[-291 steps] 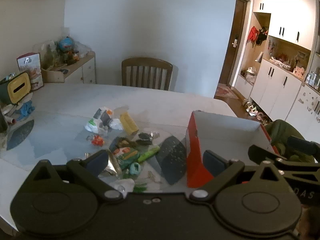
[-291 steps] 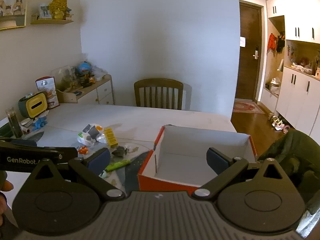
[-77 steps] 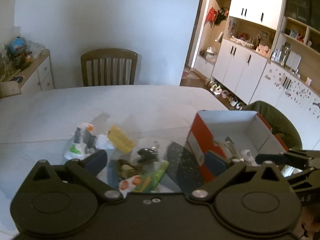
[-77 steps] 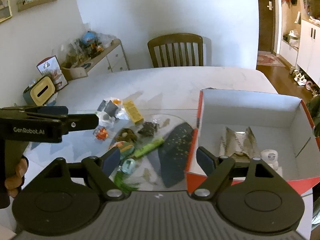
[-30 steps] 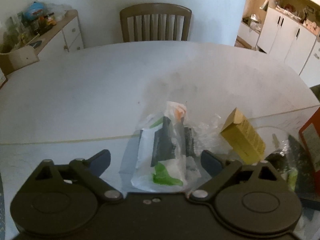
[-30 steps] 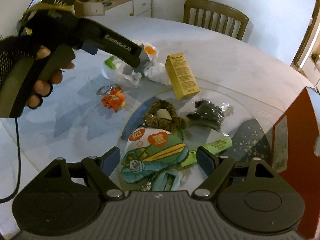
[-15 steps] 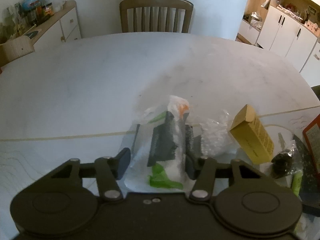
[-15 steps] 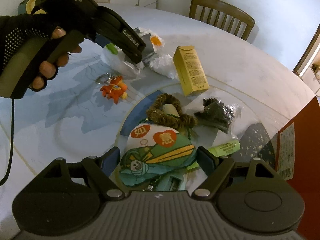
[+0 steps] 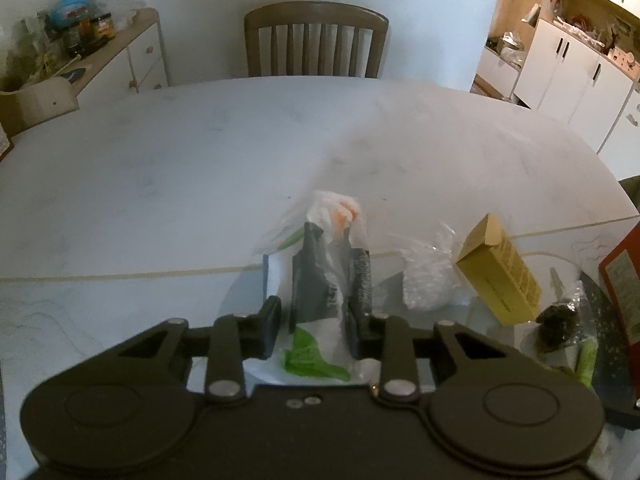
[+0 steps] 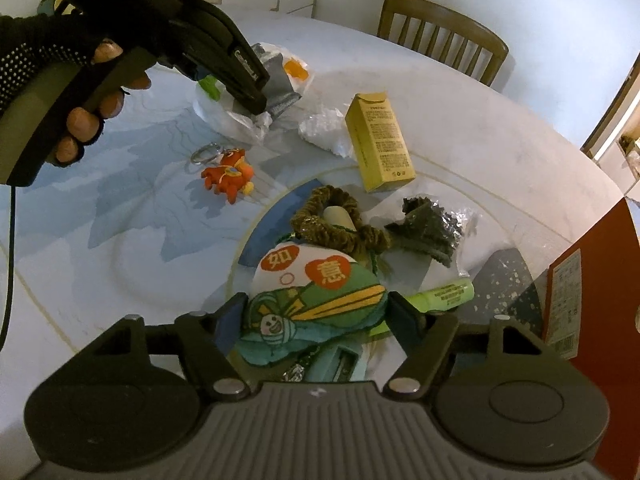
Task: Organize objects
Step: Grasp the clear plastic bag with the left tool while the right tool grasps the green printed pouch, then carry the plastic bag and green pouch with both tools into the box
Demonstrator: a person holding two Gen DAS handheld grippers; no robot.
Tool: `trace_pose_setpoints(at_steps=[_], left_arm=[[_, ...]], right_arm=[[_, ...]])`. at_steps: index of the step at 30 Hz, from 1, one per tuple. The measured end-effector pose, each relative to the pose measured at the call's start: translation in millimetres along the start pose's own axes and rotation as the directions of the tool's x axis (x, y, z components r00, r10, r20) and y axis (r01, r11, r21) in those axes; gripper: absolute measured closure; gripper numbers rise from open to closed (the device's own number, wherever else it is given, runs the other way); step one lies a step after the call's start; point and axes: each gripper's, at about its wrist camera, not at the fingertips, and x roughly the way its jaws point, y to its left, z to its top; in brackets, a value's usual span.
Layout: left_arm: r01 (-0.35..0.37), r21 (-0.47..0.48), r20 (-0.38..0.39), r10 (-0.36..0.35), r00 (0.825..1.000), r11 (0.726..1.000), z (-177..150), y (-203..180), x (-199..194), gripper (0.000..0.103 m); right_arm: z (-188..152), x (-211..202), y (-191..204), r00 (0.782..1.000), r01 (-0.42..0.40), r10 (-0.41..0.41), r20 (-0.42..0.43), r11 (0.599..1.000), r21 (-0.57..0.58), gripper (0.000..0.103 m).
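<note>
Left gripper (image 9: 313, 322): jaws closed in on a clear plastic bag (image 9: 324, 280), one finger pressed to each side of it. Bag holds dark grey folded pieces, a green scrap low between the jaws and an orange bit at its far top; exact contents hard to read through the film. In the right wrist view the gloved left hand (image 10: 52, 76) grips the handle from the upper left, tool angled down and rightward onto the bag (image 10: 240, 116); fingertips there are hidden behind the bag.

Right gripper (image 10: 314, 314): jaws part-way in, flanking a green embroidered pouch (image 10: 316, 292) with two red patches. Whether the pads actually touch its edges cannot be told. Directly under the jaws a pale teal item (image 10: 340, 364) is cut off by the gripper body.

Beyond the right jaws: brown scrunchie (image 10: 336, 220) around a cream cylinder, touching the pouch's far edge. Right of it, a dark crumpled item (image 10: 430, 228) in clear wrap. Lime green tube (image 10: 444, 292) just right of the right finger. Farther out, a yellow carton (image 10: 380, 148) lying flat, crumpled clear plastic (image 10: 326, 134) beside it. Left of centre, an orange figure keychain (image 10: 228, 176).

Far right edge: red box (image 10: 592, 300), wall only; interior out of view.

Everything lies on the white table (image 9: 200, 152); wooden chair (image 9: 316, 44) at its far side.
</note>
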Motion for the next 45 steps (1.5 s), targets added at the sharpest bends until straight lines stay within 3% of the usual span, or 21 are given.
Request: trace_pose_setpoints(at_steps=[3, 23, 37, 45], left_arm=[[0.004, -0.014, 0.001, -0.004, 1.0, 1.0, -1.3, 2.3, -6.9, 0.077], [0.068, -0.008, 0.06, -0.067, 0.996, 0.998, -15.2, -21.3, -86.2, 0.079], [0.143, 0.117, 0.09, -0.154, 0.984, 0.983, -15.8, -105.5, -137.5, 0.079], [0.178, 0.176, 0.076, -0.193, 0.978, 0.968, -14.6, -170.6, -144.1, 0.079]], right_arm=[[-0.2, -4.5, -3.0, 1.0, 0.002, -0.002, 0.007, 1.0, 0.014, 0.032], [-8.8, -106.6, -37.9, 0.989, -0.083, 0.062, 0.138, 0.985, 0.151, 0.033], [-25.7, -178.3, -96.6, 0.974, -0.082, 0.028, 0.223, 0.968, 0.237, 0.033], [-43.6, -198.5, -150.7, 0.967, -0.063, -0.008, 0.253, 0.961, 0.269, 0.033]])
